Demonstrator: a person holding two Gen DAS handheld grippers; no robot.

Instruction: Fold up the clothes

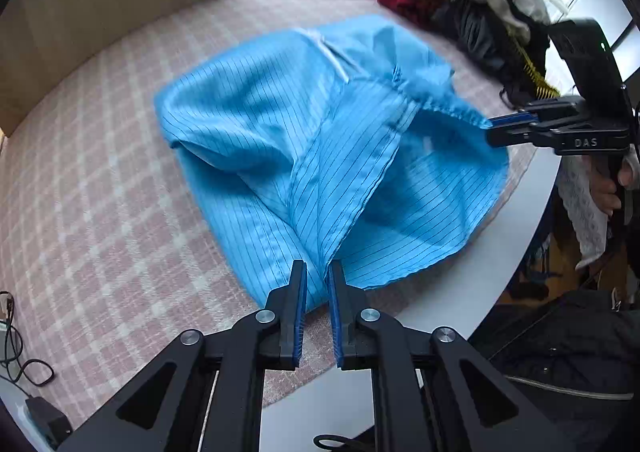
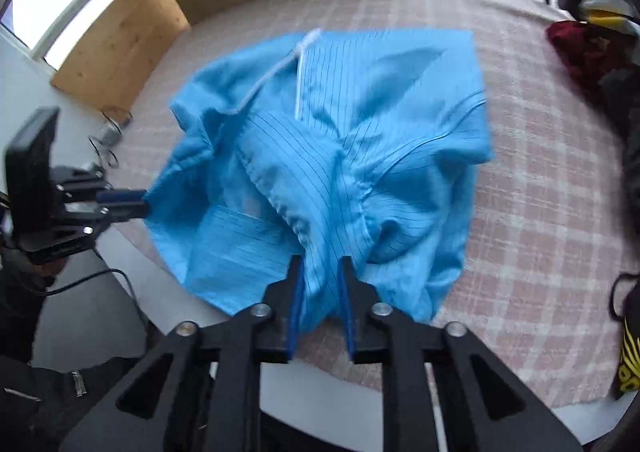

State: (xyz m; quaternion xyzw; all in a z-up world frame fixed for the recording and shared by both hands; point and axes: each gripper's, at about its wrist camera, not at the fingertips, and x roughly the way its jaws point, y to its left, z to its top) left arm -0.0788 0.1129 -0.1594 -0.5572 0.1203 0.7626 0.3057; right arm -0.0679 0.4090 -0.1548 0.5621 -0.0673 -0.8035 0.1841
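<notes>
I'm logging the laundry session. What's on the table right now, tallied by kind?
Blue striped garment, held by the left gripper and the right gripper: 1
Pile of mixed clothes, pieces too tangled to count: 1
Pink checked tablecloth: 1
Total: 3

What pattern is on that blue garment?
Thin dark pinstripes on the blue garment, clearest in the left wrist view.

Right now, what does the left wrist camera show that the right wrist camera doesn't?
Only the left wrist view shows the full laundry pile, the right gripper from the side pinching a gathered edge, and a hand on its handle. Only the right wrist view shows the wooden board and the left gripper from the side. Both show the blue garment on the checked cloth, with each gripper shut on fabric.
</notes>
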